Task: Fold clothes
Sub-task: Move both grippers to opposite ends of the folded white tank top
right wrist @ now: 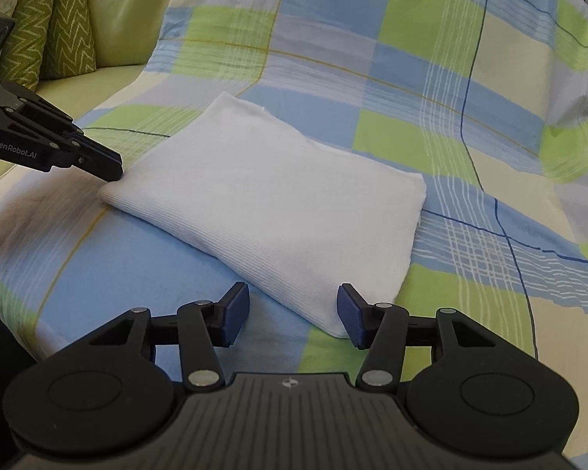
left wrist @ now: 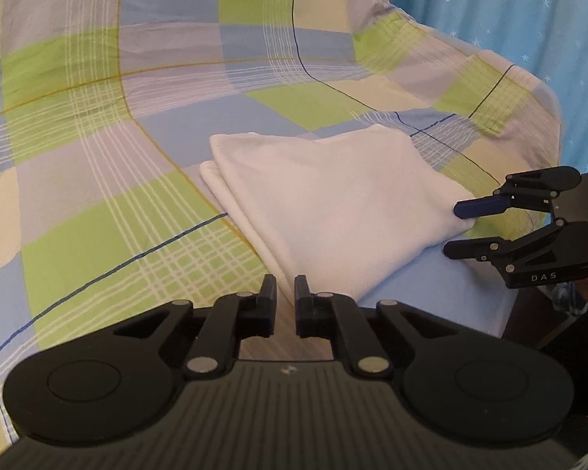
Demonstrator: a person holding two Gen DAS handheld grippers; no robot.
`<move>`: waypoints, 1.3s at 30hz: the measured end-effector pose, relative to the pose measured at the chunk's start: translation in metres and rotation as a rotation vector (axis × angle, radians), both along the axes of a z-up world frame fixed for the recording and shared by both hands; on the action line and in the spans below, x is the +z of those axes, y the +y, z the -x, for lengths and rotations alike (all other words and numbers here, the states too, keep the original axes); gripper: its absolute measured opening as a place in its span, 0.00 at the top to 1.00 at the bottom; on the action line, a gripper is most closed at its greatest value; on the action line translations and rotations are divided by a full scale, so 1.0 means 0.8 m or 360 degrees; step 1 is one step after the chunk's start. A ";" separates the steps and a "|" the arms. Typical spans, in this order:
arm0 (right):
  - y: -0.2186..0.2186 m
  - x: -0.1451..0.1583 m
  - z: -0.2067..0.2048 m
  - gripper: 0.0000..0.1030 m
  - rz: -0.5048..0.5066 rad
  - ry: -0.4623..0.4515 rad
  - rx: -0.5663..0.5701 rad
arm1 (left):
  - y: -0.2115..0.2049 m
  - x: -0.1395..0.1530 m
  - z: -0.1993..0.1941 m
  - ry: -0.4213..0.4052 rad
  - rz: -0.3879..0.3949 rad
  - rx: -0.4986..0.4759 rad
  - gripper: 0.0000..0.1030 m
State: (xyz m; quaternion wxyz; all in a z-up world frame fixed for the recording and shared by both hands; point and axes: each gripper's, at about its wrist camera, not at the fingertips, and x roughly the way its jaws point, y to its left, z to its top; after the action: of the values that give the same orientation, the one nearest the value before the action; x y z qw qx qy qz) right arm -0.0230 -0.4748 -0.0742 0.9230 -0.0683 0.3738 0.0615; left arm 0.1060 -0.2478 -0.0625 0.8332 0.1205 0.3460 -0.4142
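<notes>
Cloth: white cloth [right wrist: 266,211] is lying folded into a thick rectangle on the checked bedspread [right wrist: 450,90].
Left gripper [left wrist: 285,293]: is sitting at one corner of the cloth, jaws nearly closed, nothing between them.
Right gripper [right wrist: 294,309]: is resting jaws wide apart around the cloth's near corner.
Background: green pillows [right wrist: 58,19] are leaning beyond the bedspread.

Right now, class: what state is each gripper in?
Left gripper: shut, holding nothing.
Right gripper: open, at the folded cloth's corner.
</notes>
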 end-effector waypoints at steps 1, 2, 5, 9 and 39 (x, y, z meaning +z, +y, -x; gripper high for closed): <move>-0.001 -0.001 0.000 0.47 -0.0007 0.0001 -0.0004 | 0.000 0.000 0.000 0.0001 -0.0005 0.0000 0.95; -0.002 -0.001 0.001 0.46 -0.0015 0.0002 -0.0007 | 0.000 -0.001 0.000 0.0002 -0.0010 0.0002 0.96; -0.005 -0.002 0.003 0.44 -0.0030 0.0000 -0.0012 | 0.000 -0.002 0.003 -0.0013 -0.0044 -0.0005 0.96; -0.006 -0.003 0.005 0.43 -0.0018 -0.0006 -0.0003 | -0.001 -0.002 0.008 -0.0025 -0.0068 -0.0018 0.95; 0.035 -0.015 0.008 0.48 0.0637 -0.0183 0.0311 | -0.092 -0.051 0.108 -0.1149 -0.0739 -0.0820 0.84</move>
State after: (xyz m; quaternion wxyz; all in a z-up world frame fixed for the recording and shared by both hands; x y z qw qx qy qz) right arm -0.0297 -0.4465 -0.0861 0.9004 -0.2894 0.3169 0.0711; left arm 0.0192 -0.3212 -0.1031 0.7216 0.5199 0.0776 -0.4504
